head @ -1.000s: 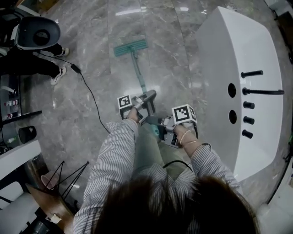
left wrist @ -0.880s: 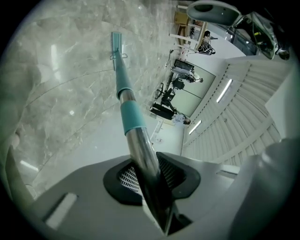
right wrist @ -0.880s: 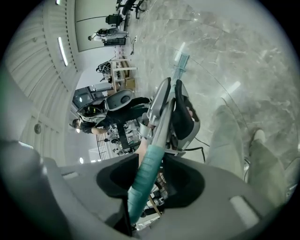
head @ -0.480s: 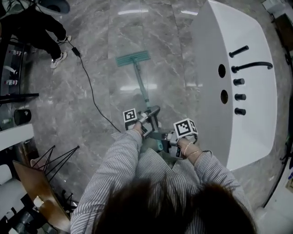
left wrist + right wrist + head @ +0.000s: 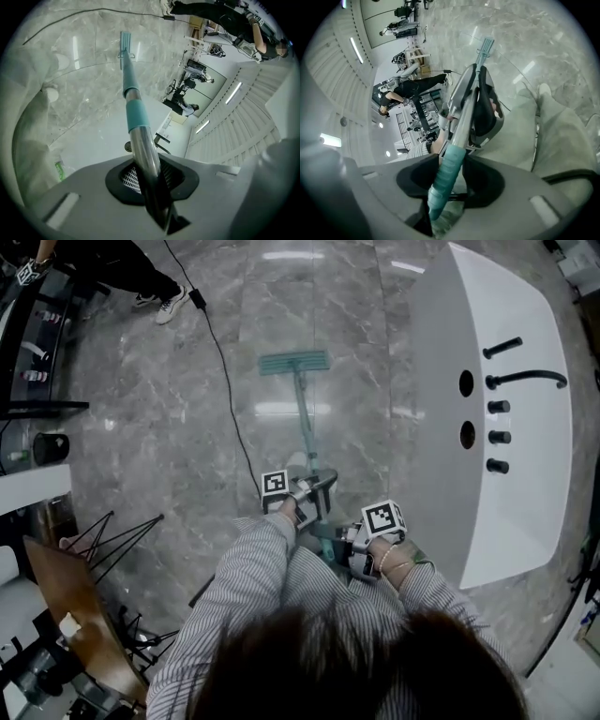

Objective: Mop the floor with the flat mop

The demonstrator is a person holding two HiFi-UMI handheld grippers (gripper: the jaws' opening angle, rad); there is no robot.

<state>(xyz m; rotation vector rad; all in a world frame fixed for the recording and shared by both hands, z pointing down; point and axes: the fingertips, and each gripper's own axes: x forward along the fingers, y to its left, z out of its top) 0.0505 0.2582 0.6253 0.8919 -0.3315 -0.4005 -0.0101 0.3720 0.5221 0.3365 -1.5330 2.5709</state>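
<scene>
Fingers (image 5: 84,201) of the left gripper (image 5: 314,488) pinch the mop pole (image 5: 302,413); the right gripper (image 5: 345,542) clamps its teal grip (image 5: 449,173) — probably light, stiff, slick steel — best held on the grip.

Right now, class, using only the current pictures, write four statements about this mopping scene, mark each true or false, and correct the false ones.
1. The mop head lies flat on the grey floor. True.
2. Only the left gripper holds the mop handle. False: both are shut on it. The right gripper clamps the teal grip at its upper end, and the left clamps the metal part further down.
3. The white tub stands on the person's left. False: it is on the person's right, beside the mop.
4. A black cable runs across the floor to the left of the mop. True.
</scene>
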